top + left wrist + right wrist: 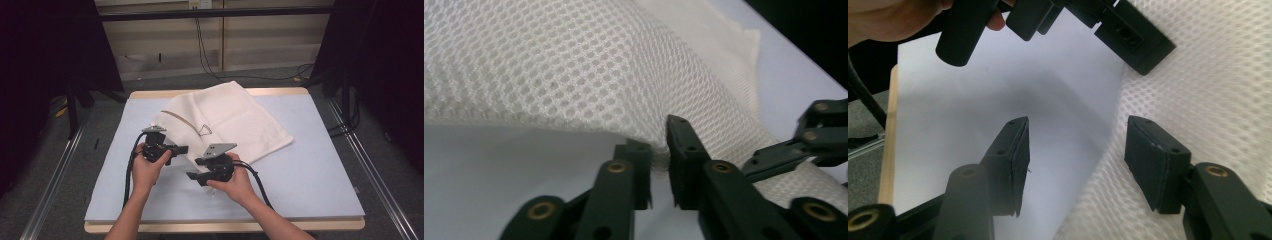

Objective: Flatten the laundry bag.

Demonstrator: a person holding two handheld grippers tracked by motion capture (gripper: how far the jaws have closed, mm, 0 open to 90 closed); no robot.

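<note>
While the white mesh cloth lies crumpled across the far middle of the bench, its near edge reaches toward the person's two hands. Left gripper: clenched on that edge, a pinched fold of mesh rising between its two black jaws, as the left gripper view shows; in the high view it sits at the cloth's near left corner. Right gripper: released, jaws standing well apart, one over the bare pale surface of the bench and the other over the mesh, with the cloth's border running between them and neither pad pressing on it. Both grippers sit just beside each other, near the front middle of the bench, each with a black cable trailing back along the forearm.
</note>
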